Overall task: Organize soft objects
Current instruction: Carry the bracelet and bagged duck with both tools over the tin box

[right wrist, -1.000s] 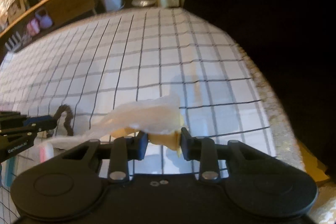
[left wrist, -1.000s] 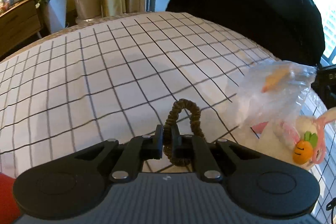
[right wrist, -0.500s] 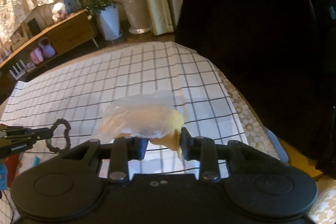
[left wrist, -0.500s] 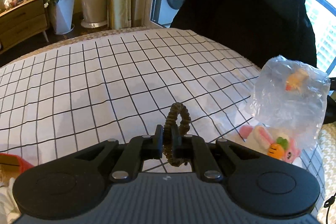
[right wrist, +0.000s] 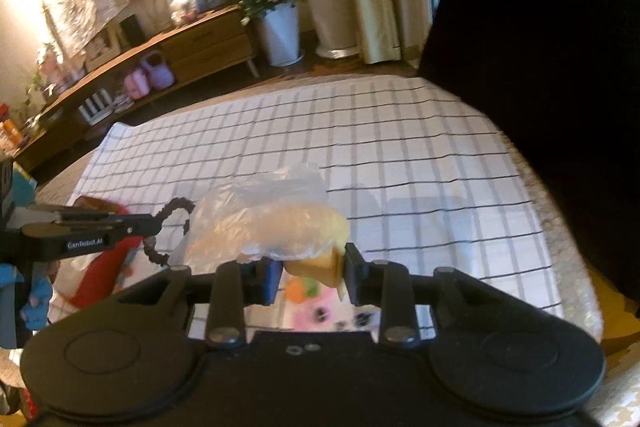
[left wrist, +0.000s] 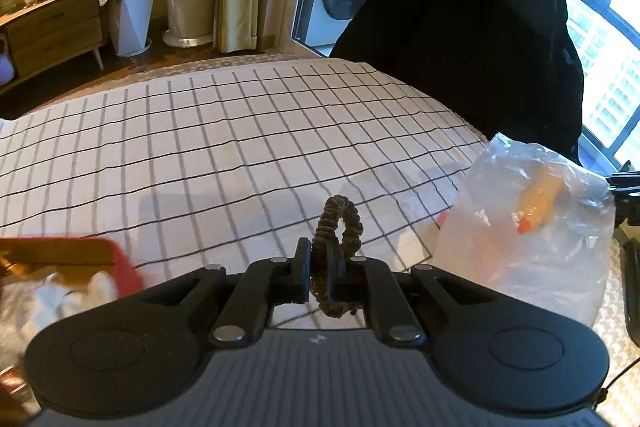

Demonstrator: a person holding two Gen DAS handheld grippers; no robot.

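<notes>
Left gripper (left wrist: 318, 277) clenched on a brown hair scrunchie (left wrist: 338, 227), loop standing upright out of the pinched fingers, lifted clear above the checked cloth (left wrist: 224, 155) spread over the table. Right gripper (right wrist: 310, 277) clamped on a yellowish soft toy inside a clear plastic bag (right wrist: 264, 223), bag billowing leftward from the grip, also held off the cloth. Seen from the left wrist camera, same bag (left wrist: 524, 227) hanging near the cloth's right edge, orange-tipped toy visible through the film. Below the right gripper, blurred, a pink plush with a carrot (right wrist: 316, 297) lying on the cloth near its near edge. Red box (left wrist: 68, 263) at the near left corner, white soft stuff inside, too blurred to identify. Dark-clothed person (left wrist: 472, 27) standing at the far right edge.
</notes>
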